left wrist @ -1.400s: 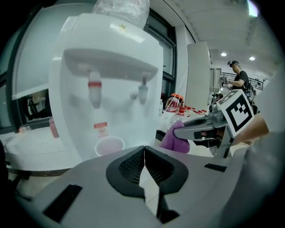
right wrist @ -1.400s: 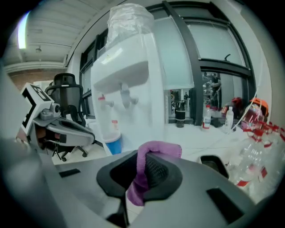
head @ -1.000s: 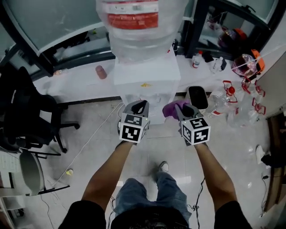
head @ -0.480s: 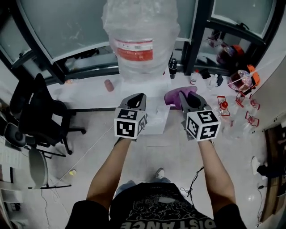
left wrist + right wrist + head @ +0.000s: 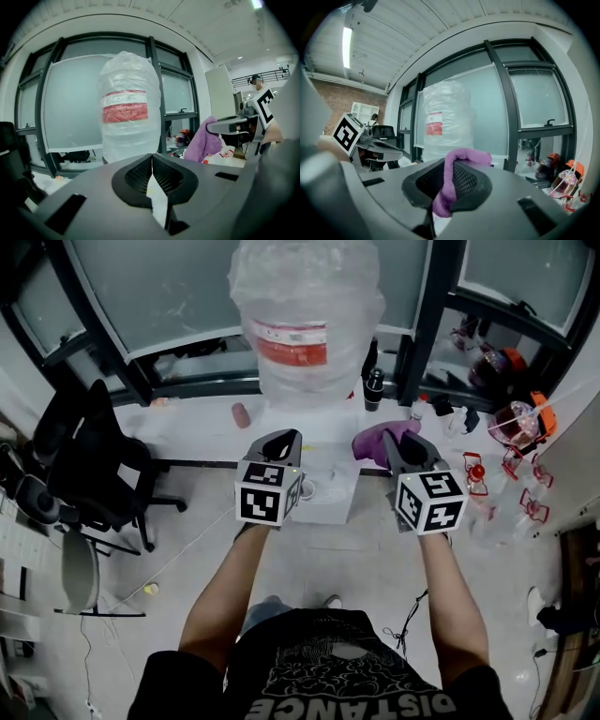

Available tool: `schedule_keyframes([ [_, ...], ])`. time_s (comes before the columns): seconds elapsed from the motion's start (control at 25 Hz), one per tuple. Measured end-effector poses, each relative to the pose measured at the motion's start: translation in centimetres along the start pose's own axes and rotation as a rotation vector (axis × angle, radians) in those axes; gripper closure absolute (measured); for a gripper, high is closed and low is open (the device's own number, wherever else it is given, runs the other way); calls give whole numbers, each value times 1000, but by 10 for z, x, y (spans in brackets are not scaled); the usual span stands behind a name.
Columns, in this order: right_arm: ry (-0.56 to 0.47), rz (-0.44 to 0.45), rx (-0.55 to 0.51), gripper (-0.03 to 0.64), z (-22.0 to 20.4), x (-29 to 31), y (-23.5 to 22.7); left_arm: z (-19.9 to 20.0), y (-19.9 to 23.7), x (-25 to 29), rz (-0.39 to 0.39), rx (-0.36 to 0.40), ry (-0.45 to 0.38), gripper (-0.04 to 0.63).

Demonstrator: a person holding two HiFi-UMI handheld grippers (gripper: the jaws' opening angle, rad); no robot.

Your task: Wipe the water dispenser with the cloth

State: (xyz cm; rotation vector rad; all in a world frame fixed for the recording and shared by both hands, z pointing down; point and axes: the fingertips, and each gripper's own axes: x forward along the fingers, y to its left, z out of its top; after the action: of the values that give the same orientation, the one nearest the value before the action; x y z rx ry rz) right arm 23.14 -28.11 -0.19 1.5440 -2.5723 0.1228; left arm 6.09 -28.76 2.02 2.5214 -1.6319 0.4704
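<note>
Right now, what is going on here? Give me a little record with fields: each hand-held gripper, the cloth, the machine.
Left hand-held gripper: jaws together, nothing between them, held in front of the dispenser.
Right hand-held gripper: jaws clamped on the purple cloth.
Cloth position: by the top right of the white water dispenser; contact cannot be told.
Water bottle: upright on the dispenser, wrapped in clear plastic, red label.
Nearby: black office chair to the left.
</note>
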Motion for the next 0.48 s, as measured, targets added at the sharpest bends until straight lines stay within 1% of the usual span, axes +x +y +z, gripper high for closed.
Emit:
schedule_keyframes([
  [0.48, -1, 10, -7, 584, -4, 2, 1, -6, -1, -2, 9, -3, 7, 569],
])
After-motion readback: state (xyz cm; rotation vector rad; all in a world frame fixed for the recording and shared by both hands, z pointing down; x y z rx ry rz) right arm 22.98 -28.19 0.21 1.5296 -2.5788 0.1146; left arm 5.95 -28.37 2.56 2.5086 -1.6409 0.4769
